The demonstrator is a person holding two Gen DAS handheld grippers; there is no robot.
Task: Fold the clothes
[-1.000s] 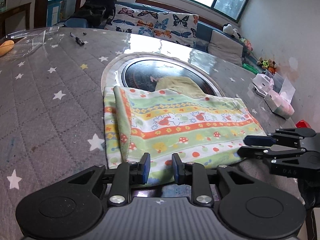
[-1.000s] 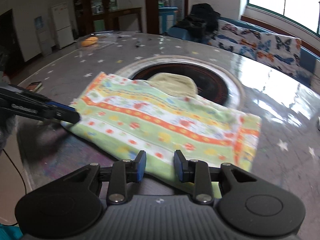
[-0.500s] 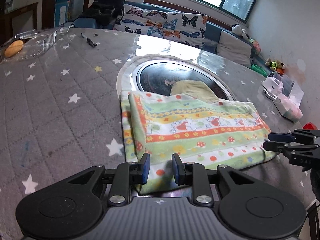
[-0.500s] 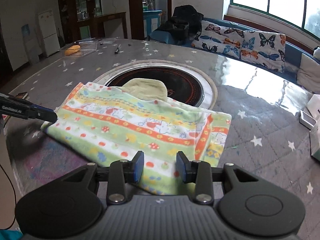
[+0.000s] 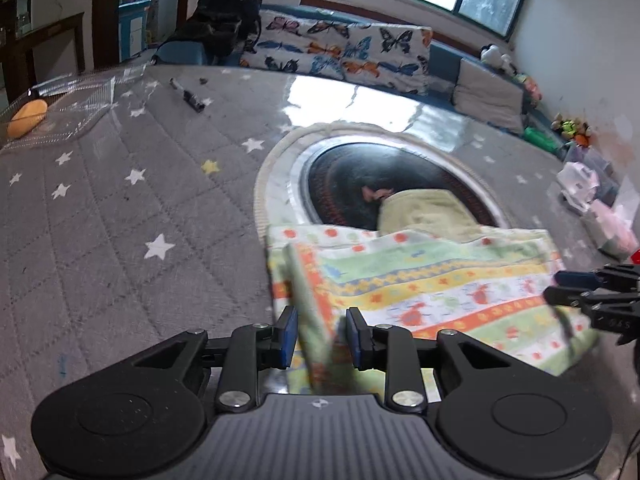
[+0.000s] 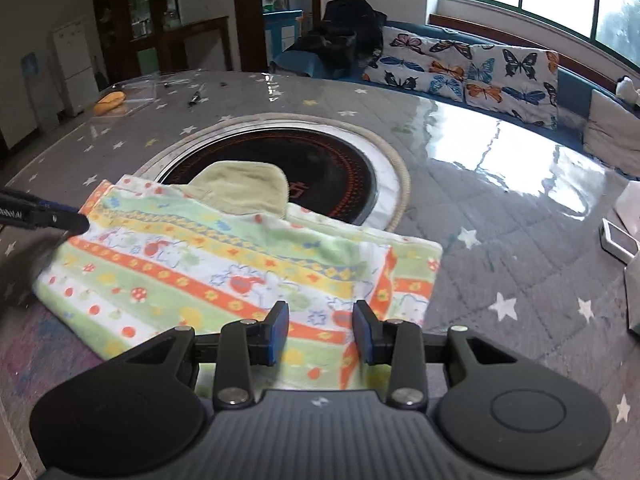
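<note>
both grippers, left gripper (image 5: 318,338) and right gripper (image 6: 322,332), are hovering part-open over the striped cloth (image 6: 240,268) (nothing gripped) on the tabletop (image 5: 120,208).

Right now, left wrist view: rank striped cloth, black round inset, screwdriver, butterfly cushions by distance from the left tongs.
1. striped cloth, its folded edge between the left tongs.
2. black round inset, just beyond the cloth, centre.
3. screwdriver, far left on the table.
4. butterfly cushions, off the table, at the back.

Black gripper (image 5: 318,336), blue pads (image 5: 289,336), silver screws
</note>
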